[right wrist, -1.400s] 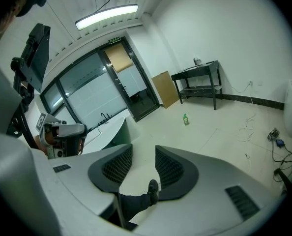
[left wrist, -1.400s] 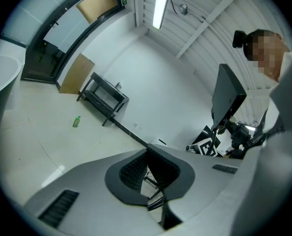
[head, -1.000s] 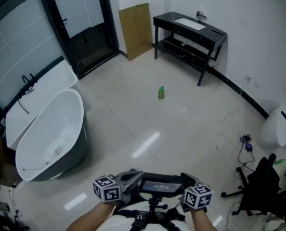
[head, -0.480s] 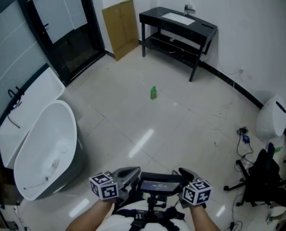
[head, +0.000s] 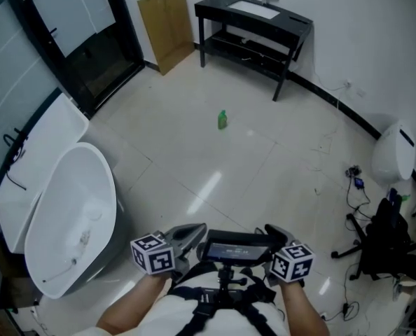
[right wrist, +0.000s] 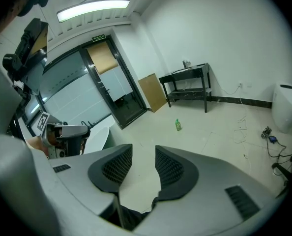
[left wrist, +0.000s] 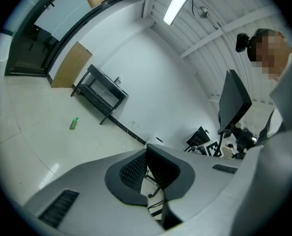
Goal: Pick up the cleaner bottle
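— So, head view first: where are the tools?
— Left tool (head: 192,229) and right tool (head: 272,231) sit low in the picture, close to the person, side by side.
— And the cleaner bottle (head: 223,120)?
— Upright on the tiled floor (head: 194,159), well apart from the 2 tools, nearer the black bench (head: 253,19) than the white bathtub (head: 61,201).
— Left gripper view?
— Jaws pressed together, nothing between them; the bottle is small, far off at the left.
— Right gripper view?
— Jaws spread, the gap empty; the bottle stands far ahead, above the right jaw.
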`<state>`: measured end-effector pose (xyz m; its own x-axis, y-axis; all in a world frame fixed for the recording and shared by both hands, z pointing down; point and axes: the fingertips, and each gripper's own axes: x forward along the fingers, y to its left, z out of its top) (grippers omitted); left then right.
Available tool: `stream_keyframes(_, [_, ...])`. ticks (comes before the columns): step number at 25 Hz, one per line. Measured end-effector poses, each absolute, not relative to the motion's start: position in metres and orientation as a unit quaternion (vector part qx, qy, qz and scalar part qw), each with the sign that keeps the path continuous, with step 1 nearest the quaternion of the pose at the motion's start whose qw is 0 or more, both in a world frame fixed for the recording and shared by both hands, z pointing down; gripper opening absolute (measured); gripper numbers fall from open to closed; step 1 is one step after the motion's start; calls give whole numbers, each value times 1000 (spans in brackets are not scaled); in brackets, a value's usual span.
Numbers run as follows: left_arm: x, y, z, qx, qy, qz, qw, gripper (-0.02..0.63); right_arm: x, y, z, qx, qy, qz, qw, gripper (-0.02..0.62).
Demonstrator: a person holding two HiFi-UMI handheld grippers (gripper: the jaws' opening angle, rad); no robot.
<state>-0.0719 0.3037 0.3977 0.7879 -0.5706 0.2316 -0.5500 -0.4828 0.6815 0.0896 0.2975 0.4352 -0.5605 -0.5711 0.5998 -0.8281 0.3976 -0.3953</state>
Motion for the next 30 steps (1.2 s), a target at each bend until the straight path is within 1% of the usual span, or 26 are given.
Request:
stream_keyframes(6, [-103,298,397,862,-322,-6,391,3,59,289,431,435,-813,339,184,146])
stream_keyframes(12, [-118,299,403,857,-319,-4,404,3,44,287,432,438,-813,335,187,146])
stream_keyframes(19, [-101,295,406,859,-312,7,406,3,53,283,442,427,-810,356,188,146])
stream_keyframes(25, [-77,283,415,846,-331,6,418,3,73,263,456,404,-815,364,199,146])
stream_keyframes(30, [-61,273,417,838,-344,4,423,3,86,235,450,386,-827,355,203,146])
